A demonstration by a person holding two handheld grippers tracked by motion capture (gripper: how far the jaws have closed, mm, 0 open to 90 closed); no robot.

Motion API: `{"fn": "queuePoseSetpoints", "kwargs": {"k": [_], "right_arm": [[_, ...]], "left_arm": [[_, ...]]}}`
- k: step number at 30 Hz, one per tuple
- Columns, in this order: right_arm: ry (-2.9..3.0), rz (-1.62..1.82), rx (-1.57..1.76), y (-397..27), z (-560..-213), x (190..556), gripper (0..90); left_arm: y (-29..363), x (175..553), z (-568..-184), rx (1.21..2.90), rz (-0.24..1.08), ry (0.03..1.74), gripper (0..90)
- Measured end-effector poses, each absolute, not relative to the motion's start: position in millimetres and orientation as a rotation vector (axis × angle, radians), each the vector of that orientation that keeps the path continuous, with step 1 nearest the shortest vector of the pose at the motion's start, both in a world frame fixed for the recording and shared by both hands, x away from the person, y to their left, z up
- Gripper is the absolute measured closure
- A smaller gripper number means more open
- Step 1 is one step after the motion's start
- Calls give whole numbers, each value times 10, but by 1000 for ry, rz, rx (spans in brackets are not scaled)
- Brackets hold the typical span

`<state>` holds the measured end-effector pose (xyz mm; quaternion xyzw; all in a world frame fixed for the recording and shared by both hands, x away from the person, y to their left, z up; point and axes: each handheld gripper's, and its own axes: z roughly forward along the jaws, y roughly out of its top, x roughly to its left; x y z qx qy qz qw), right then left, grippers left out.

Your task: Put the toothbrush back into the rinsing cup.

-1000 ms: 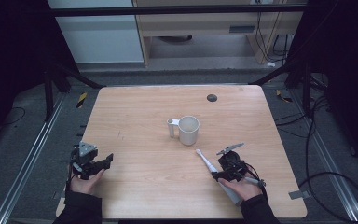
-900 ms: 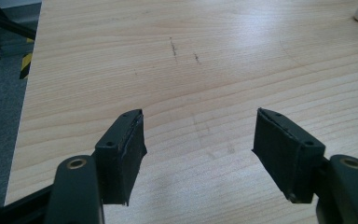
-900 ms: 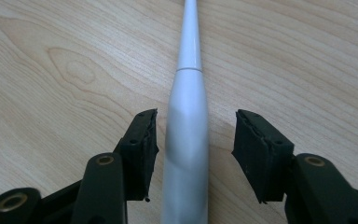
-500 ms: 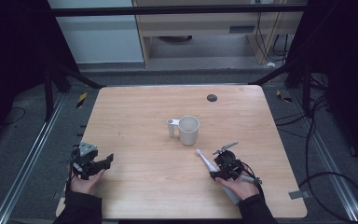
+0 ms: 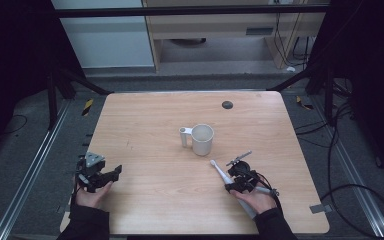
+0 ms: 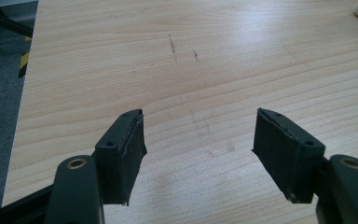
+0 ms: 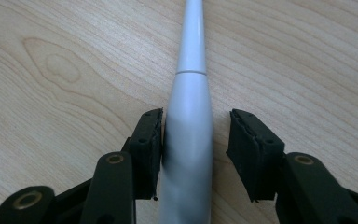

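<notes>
Near the front right of the wooden worktop (image 5: 145, 120), a white electric toothbrush (image 5: 221, 172) lies flat, its thin head end pointing up-left toward the white mug (image 5: 202, 139) that stands near the middle. The right gripper (image 5: 237, 176) sits low over the handle with the toothbrush (image 7: 189, 135) running lengthwise between its fingers (image 7: 150, 149): in the right gripper view one finger touches the handle's side, while the other stands just beside it with a narrow gap, so the grip is not yet complete. These fingers have just been closing in on the handle. At the front left, well apart from the toothbrush, the left gripper (image 5: 111, 173) hovers with fingers (image 6: 121, 154) spread wide and only bare wood between them.
</notes>
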<state>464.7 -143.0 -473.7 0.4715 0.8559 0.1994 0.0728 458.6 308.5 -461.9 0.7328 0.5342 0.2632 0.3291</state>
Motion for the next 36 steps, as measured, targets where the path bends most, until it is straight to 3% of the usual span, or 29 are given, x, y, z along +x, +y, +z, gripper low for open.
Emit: {"fn": "queuePoseSetpoints", "kwargs": {"k": [19, 36], "right_arm": [[2572, 514, 1427, -1363, -4715, 4669, 660], [2564, 570, 1479, -1410, -4688, 4665, 671]], "left_arm": [[3086, 4590, -4623, 1921, 684, 1398, 330], [3089, 4591, -4623, 1922, 680, 1398, 330]]}}
